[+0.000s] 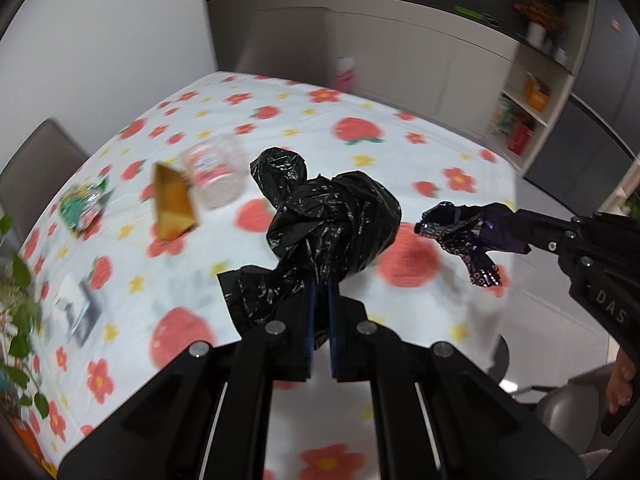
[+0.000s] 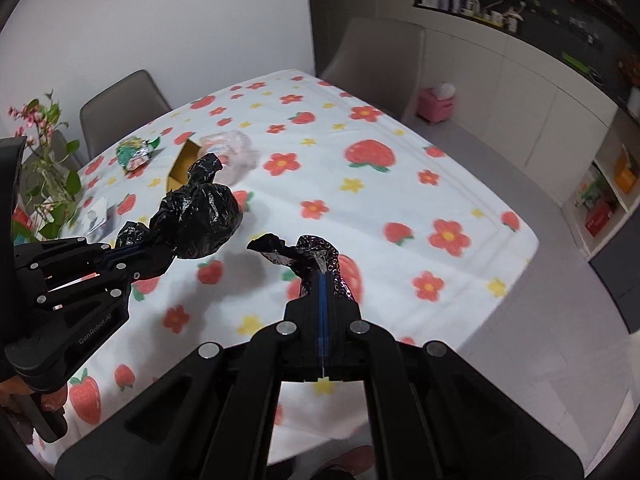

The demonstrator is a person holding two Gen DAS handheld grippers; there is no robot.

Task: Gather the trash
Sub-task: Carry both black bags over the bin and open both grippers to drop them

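My left gripper (image 1: 320,292) is shut on a knotted black trash bag (image 1: 328,224) and holds it above the flowered table; it also shows in the right wrist view (image 2: 200,220). My right gripper (image 2: 326,276) is shut on a dark purple patterned wrapper (image 2: 304,256), held above the table to the right of the bag; the wrapper shows in the left wrist view (image 1: 468,236). On the table beyond lie a yellow-brown cardboard box (image 1: 172,200), a clear plastic cup (image 1: 216,172) and a green crumpled snack packet (image 1: 80,208).
The table's flowered cloth (image 2: 400,184) ends at the right edge above grey floor. Grey chairs (image 2: 124,108) stand at the far side. A plant (image 2: 48,176) stands at the left, with a small card (image 1: 80,312) lying near it. Cabinets and shelves line the right wall.
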